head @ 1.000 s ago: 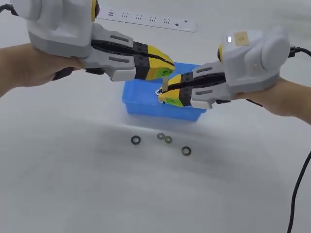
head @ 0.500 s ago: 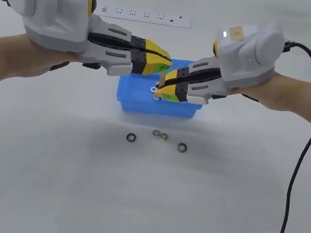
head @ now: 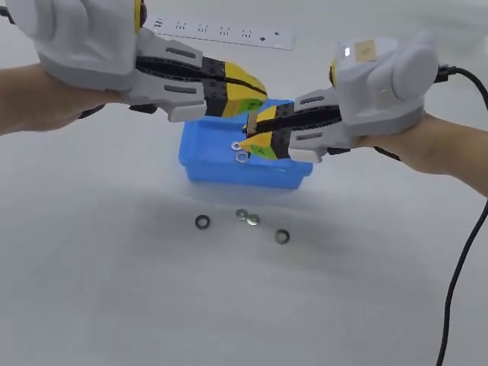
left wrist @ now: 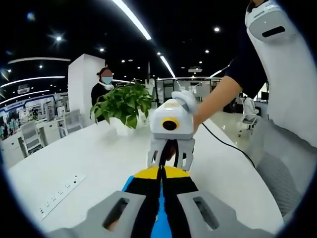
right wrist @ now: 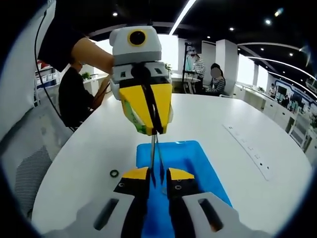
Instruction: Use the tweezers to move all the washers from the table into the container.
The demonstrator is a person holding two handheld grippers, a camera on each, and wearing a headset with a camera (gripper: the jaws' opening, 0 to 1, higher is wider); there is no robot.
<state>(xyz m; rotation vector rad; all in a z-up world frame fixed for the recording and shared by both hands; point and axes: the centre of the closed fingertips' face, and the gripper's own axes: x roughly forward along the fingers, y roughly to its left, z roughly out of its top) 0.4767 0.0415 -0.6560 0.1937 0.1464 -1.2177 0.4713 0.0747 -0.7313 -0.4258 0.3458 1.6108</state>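
Blue plastic marks the goal in the head view: the container [head: 229, 171] sits on the pale bench [head: 114, 290], and both tongs meet over its open top. The left tongs [head: 259, 95] reach in from the upper left, closed on the top of the tweezers [head: 250, 123], which hang tips down into the box. Holding them upright there looks meant to let a washer fall inside, not onto the bench. The right tongs [head: 252, 142] come in from the right, lower down, at the tweezers' legs, probably to work the squeeze. Two washers [head: 242, 158] lie on the container's floor. Four more, small rings of dark or pale metal, lie in a loose row on the bench just in front of the box, so the job appears partway done.

Seen in the left gripper view, the left tongs [left wrist: 160, 171] show yellow tips pressed together with a hairline between them, and the right tongs [left wrist: 168, 157] face them head on, just beyond.

In the right gripper view the tweezers [right wrist: 155, 151] drop as two thin metal legs from the clamped left tongs [right wrist: 154, 130] into the narrow gap of the right tongs [right wrist: 158, 174]. Those jaws stand close on either side, but I cannot tell whether they press the legs. The container [right wrist: 198, 163] lies below, and one dark washer [right wrist: 114, 173] rests on the bench [right wrist: 74, 163] beside it.
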